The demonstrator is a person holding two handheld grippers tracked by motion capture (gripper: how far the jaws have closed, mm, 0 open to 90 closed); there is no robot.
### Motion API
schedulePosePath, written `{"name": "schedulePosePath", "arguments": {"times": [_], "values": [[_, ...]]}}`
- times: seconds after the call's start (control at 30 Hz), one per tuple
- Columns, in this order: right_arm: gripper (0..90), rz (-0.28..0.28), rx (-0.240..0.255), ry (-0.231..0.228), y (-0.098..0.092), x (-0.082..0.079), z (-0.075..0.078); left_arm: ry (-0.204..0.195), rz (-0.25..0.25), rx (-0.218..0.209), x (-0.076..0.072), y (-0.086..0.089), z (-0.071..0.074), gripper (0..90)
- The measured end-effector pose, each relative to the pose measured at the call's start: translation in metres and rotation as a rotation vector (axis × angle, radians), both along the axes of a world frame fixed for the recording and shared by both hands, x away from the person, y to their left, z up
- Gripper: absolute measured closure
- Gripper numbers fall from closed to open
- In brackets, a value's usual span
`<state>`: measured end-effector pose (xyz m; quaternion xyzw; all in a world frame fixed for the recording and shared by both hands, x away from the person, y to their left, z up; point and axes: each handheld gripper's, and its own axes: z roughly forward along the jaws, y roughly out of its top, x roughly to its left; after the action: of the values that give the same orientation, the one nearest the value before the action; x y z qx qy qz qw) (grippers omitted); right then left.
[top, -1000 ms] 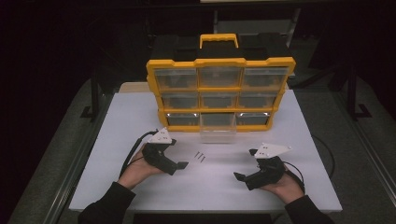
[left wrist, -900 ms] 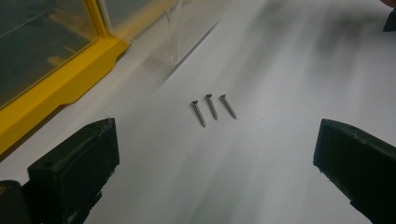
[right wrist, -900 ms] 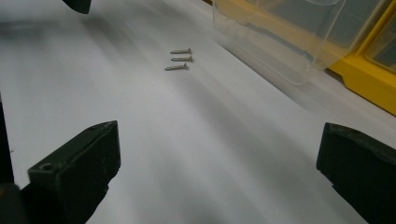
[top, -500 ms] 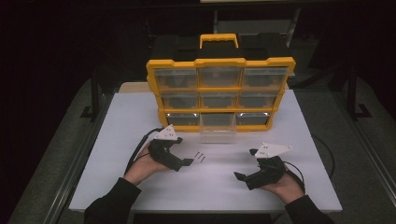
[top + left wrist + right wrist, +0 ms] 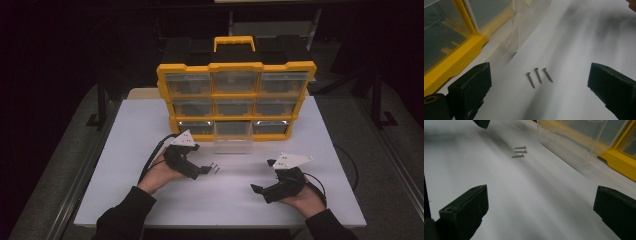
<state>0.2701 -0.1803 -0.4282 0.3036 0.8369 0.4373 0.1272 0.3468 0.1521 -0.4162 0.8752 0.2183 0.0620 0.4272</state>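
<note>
Three small metal screws [image 5: 539,76] lie side by side on the white table [image 5: 150,125], in front of a clear plastic drawer [image 5: 233,136] pulled out of the yellow organiser's [image 5: 235,95] bottom row. My left gripper [image 5: 209,170] is open just left of the screws [image 5: 216,167], its jaws wide apart on either side of them in the left gripper view. My right gripper [image 5: 257,190] rests open near the table's front right, pointing left toward the screws [image 5: 519,151], which lie well ahead of it. Nothing is held in either one.
The yellow organiser with clear drawers and a black carry handle [image 5: 234,42] stands upright at the back middle. The pulled-out drawer [image 5: 576,140] juts toward me. A cable [image 5: 345,155] trails off the right side. Dark floor surrounds the table.
My left gripper has moved forward and right, so its jaws now reach the screws. The right gripper has stayed put.
</note>
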Motion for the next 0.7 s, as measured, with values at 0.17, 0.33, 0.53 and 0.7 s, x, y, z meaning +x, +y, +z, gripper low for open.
{"name": "schedulePosePath", "arguments": {"times": [0.17,0.33,0.53,0.7], "values": [[0.0,-0.001,0.000,-0.001,0.000,0.000,0.000,-0.005,0.001,0.008,0.004,-0.006,0.000,3.6],[0.0,-0.001,0.000,-0.001,0.000,0.000,0.000,-0.002,0.007,0.009,0.008,-0.012,0.002,2.6],[0.0,-0.001,0.001,-0.004,0.000,0.000,0.000,-0.018,0.004,0.017,0.011,-0.019,0.003,2.2],[0.0,-0.002,0.001,-0.006,-0.001,0.000,0.000,-0.023,0.008,0.029,0.015,-0.025,0.001,2.1]]}}
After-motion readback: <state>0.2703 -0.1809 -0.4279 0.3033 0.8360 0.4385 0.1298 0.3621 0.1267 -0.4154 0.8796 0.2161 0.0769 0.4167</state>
